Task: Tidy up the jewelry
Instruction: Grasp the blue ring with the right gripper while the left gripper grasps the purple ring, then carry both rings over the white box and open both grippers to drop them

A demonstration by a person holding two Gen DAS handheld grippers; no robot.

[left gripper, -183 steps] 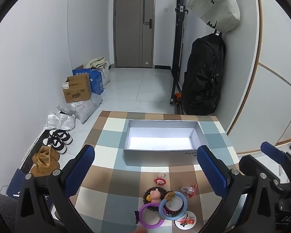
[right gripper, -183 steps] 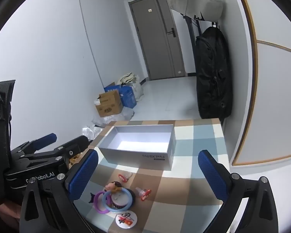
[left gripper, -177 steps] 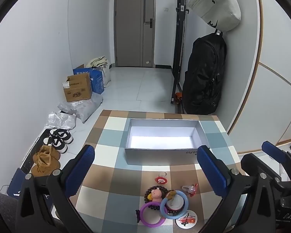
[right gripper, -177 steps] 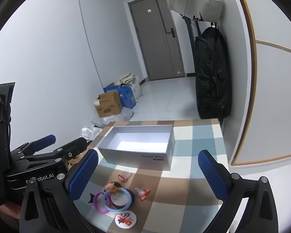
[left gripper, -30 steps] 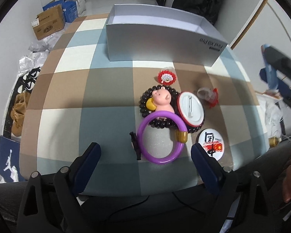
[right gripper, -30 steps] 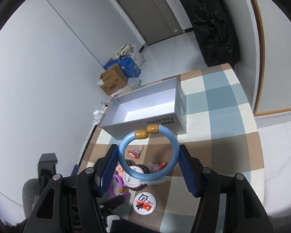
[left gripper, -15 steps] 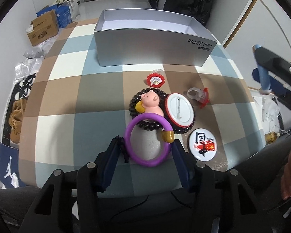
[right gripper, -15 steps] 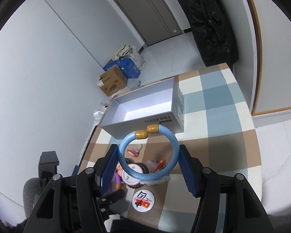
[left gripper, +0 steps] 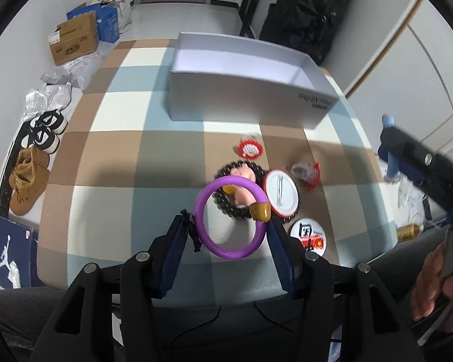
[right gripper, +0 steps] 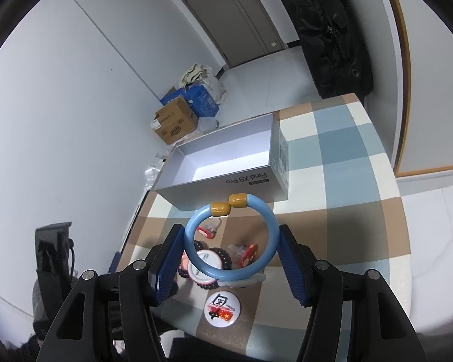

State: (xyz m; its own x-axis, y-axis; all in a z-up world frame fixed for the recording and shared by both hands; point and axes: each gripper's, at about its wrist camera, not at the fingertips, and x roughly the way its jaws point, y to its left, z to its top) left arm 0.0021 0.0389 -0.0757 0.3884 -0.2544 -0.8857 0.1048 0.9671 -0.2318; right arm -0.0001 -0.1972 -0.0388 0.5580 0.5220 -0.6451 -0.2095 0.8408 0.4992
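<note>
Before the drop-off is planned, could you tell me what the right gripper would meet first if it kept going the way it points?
Probably the near wall of the open grey cardboard box, straight ahead; depth is uncertain.

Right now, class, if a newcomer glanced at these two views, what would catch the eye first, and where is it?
Two bright bangles stand out: a purple plastic bangle clamped in the left gripper above the checked tablecloth, and a light blue bangle with gold caps clamped in the right gripper. Behind them sits an open, empty grey cardboard box, and small trinkets lie in front of it.
</note>
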